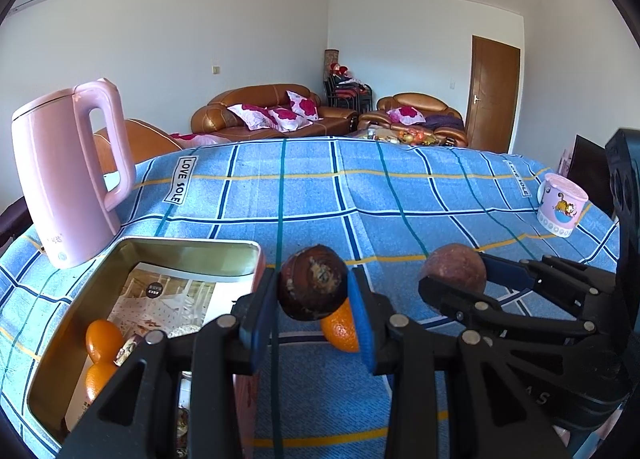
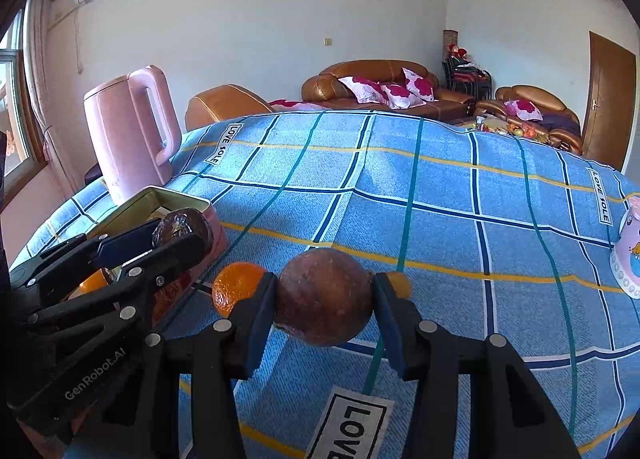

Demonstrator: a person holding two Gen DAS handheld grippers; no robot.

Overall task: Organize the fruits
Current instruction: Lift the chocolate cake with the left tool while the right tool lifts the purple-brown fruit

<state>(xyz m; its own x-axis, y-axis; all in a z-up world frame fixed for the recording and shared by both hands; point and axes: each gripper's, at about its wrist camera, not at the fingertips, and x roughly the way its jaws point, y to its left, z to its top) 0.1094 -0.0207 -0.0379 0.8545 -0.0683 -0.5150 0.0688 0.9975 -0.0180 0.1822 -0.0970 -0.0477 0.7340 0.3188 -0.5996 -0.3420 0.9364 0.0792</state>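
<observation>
Nearest the left wrist camera: the left gripper (image 1: 313, 291) is clamped on a dark brown fruit (image 1: 313, 286), its blue pads pressed against both sides; the fruit's facing side shows a pale, crusty patch.
Nearest the right wrist camera: the right gripper (image 2: 325, 299) is clamped on a reddish-brown round fruit (image 2: 325, 297), pads touching it left and right, lifted clear of the cloth.
Side by side: each gripper shows in the other's view, the right one with its fruit at the right of the left view (image 1: 454, 273), the left one low at the left of the right view (image 2: 182, 231).
Loose orange: an orange (image 2: 236, 288) lies on the tablecloth between the two grippers, partly hidden behind the left gripper's fruit in the left view (image 1: 340, 329).
Small orange piece: something orange (image 2: 399, 283) peeks out just behind the right gripper's right finger; what it is I cannot tell.
Tin: an open rectangular metal tin (image 1: 188, 247) sits to the left on the cloth, with two oranges (image 1: 103, 339) in its near corner and printed paper in its bottom.
Tablecloth: blue plaid tablecloth (image 1: 320, 195) with "LOVE SOLE" labels.
Behind the tin: a pink kettle (image 1: 68, 171) stands upright, just beside the tin's far corner.
Far right: a pink cartoon mug (image 1: 560, 205) stands near the table edge.
Beyond the table: brown leather sofas (image 1: 272, 111) with floral cushions, and a wooden door (image 1: 494, 95).
</observation>
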